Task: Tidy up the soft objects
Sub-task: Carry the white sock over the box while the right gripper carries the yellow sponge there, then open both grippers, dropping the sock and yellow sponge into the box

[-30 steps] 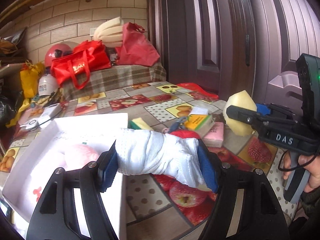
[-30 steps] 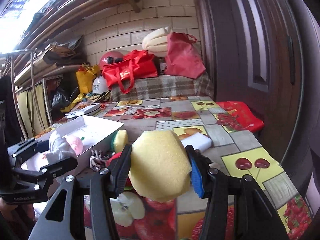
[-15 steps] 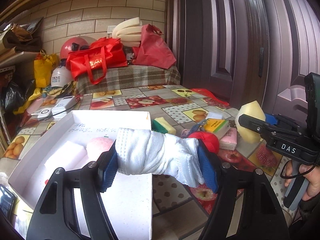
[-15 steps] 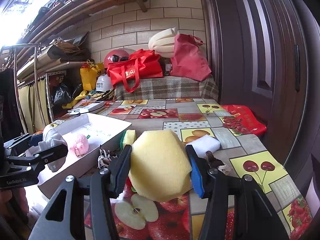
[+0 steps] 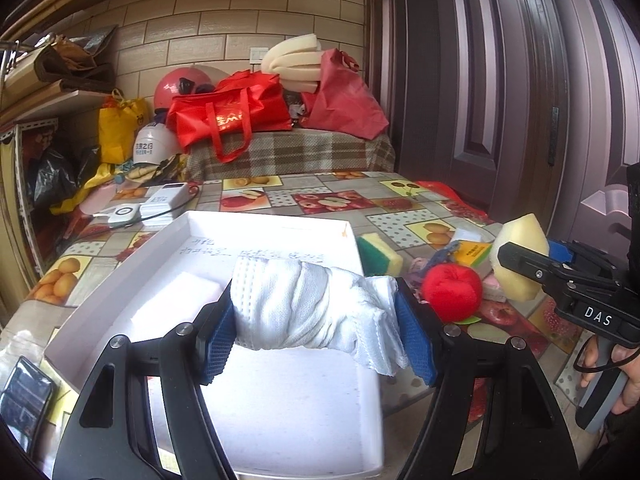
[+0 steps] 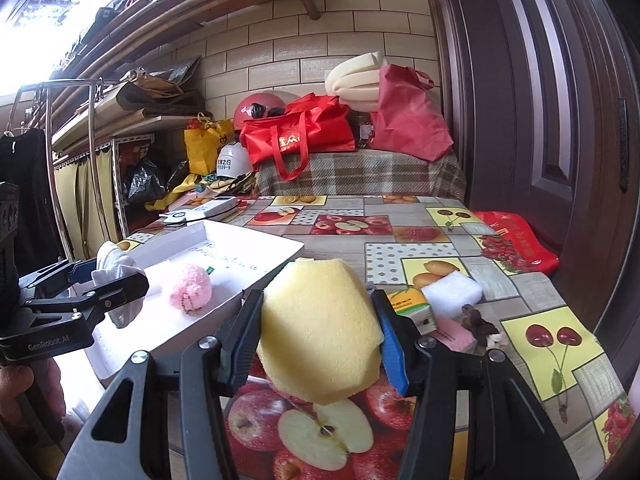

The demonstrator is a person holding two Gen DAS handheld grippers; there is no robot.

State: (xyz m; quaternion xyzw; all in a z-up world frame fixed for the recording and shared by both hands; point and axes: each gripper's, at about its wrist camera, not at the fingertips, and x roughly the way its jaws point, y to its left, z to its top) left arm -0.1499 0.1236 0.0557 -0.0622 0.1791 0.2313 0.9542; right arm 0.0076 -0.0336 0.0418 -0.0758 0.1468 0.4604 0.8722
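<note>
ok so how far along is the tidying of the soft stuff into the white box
Partly done. Done: the white box already holds a pink plush ball and a white foam block. In hand: the left gripper grips a rolled white cloth over the box; the right gripper grips a yellow sponge over the table. Left: a red plush apple, a green-and-yellow sponge, a white sponge and a pink block.

Daylight blows out the right wrist view's upper-left corner; both fisheye views bend and darken at the edges
</note>
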